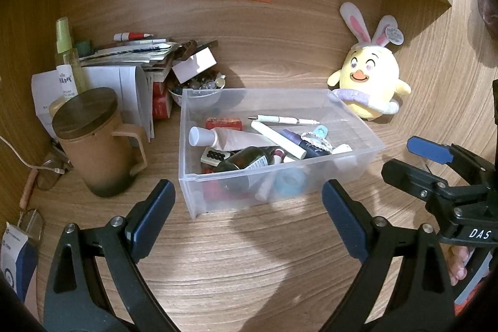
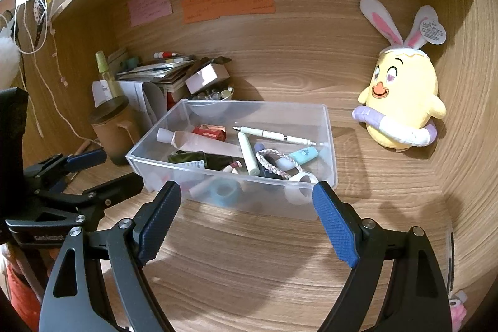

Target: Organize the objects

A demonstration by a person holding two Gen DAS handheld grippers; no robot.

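A clear plastic bin [image 1: 358,126] [image 2: 330,157] stands on the wooden desk. It holds a white tube [image 1: 218,137] [image 2: 193,140], a pen [image 1: 283,119] [image 2: 274,135], a dark bottle [image 1: 246,161] [image 2: 190,159], a red packet [image 1: 224,123] and other small items. My left gripper [image 1: 249,204] is open and empty, just in front of the bin; it also shows in the right wrist view [image 2: 102,170]. My right gripper [image 2: 246,204] is open and empty at the bin's near wall; it shows in the left wrist view [image 1: 417,157] to the bin's right.
A brown lidded mug [image 1: 99,142] [image 2: 113,126] stands left of the bin. Behind it are a spray bottle [image 1: 67,58], a stack of papers and boxes [image 1: 133,61] and a bowl of beads [image 1: 199,86]. A yellow plush chick [image 1: 370,80] [image 2: 401,105] sits at the right.
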